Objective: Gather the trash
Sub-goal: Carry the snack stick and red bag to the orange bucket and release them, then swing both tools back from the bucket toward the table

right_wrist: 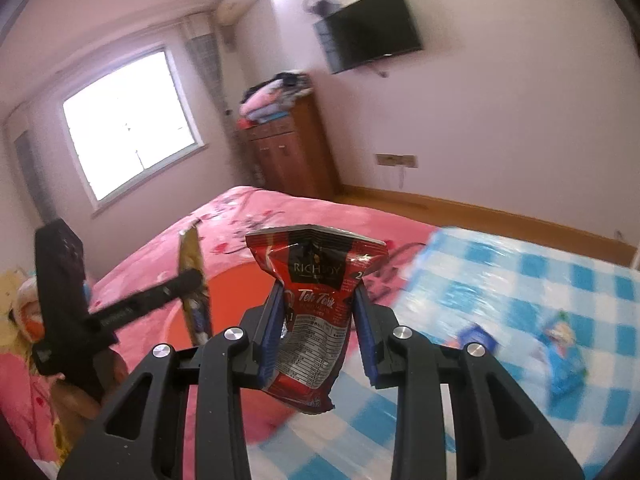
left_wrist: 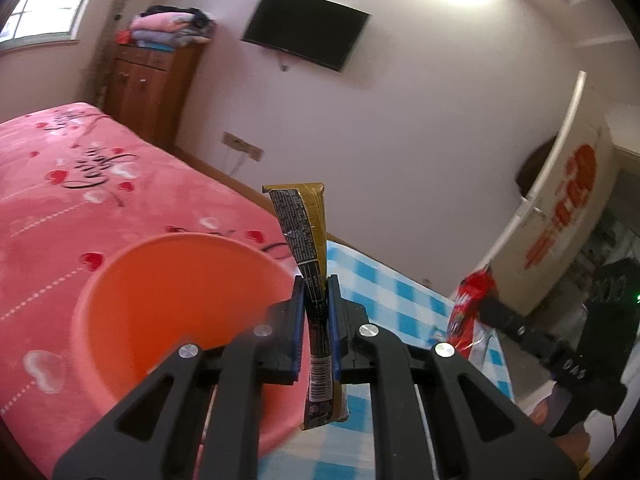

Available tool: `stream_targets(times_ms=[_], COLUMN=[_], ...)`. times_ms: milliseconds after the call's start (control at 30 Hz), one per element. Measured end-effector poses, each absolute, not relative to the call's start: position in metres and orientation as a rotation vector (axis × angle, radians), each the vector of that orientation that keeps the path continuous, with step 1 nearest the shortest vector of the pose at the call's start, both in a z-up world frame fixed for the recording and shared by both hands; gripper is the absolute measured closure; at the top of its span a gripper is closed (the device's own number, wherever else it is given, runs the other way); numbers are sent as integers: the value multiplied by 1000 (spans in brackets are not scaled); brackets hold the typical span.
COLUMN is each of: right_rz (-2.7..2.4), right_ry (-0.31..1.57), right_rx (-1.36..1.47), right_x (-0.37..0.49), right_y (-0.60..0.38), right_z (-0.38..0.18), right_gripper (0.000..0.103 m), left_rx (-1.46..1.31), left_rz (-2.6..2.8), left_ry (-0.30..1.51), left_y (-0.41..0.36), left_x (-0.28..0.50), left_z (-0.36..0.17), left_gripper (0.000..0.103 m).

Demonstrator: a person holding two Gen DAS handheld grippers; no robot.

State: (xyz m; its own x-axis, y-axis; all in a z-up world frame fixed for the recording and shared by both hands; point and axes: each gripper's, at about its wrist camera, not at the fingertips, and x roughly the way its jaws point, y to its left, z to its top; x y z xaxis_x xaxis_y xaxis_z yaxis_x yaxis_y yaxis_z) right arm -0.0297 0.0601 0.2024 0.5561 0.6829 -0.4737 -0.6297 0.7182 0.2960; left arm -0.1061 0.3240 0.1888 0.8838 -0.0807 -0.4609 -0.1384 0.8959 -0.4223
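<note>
Two grippers are up in the air, and each one pinches a piece of trash. The left gripper (left_wrist: 317,284) squeezes a thin gold and black wrapper (left_wrist: 306,232) that stands up tall between its blue pads. The right gripper (right_wrist: 318,292) squeezes a red snack bag (right_wrist: 316,312) around its middle, so the bag bulges out on top. An orange bucket (left_wrist: 168,280) sits on the pink blanket (left_wrist: 60,184), just beside the blue checked cloth (right_wrist: 520,280). The gold wrapper hangs near the bucket's rim, and the red bag is close too (both look ready to drop in, I think). Some things could go wrong. If a gripper lets go too soon, the light wrapper could flutter and land on the blanket instead. The two grippers are close together, so they might bump. More trash, some small blue packets (right_wrist: 564,356), lies on the checked cloth and could get forgotten.
</note>
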Motion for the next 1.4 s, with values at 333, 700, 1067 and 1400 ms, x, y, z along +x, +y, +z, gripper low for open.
stream_targets(times_ms=[333, 700, 1067, 1400], right_rz=[897, 820, 622, 515], right_ry=[636, 673, 532, 382], right_rx=[81, 152, 155, 143], right_x=[-19, -11, -32, -60], right_y=[144, 125, 37, -26], right_z=[199, 172, 154, 150], right_gripper=[65, 11, 8, 5], left_rx=[-500, -489, -414, -324], left_rz=[131, 220, 176, 120], left_ry=[535, 541, 363, 232], left_y=[369, 374, 330, 278], left_x=[-107, -111, -130, -144], left_z=[164, 149, 163, 176], left_gripper=[91, 28, 21, 17])
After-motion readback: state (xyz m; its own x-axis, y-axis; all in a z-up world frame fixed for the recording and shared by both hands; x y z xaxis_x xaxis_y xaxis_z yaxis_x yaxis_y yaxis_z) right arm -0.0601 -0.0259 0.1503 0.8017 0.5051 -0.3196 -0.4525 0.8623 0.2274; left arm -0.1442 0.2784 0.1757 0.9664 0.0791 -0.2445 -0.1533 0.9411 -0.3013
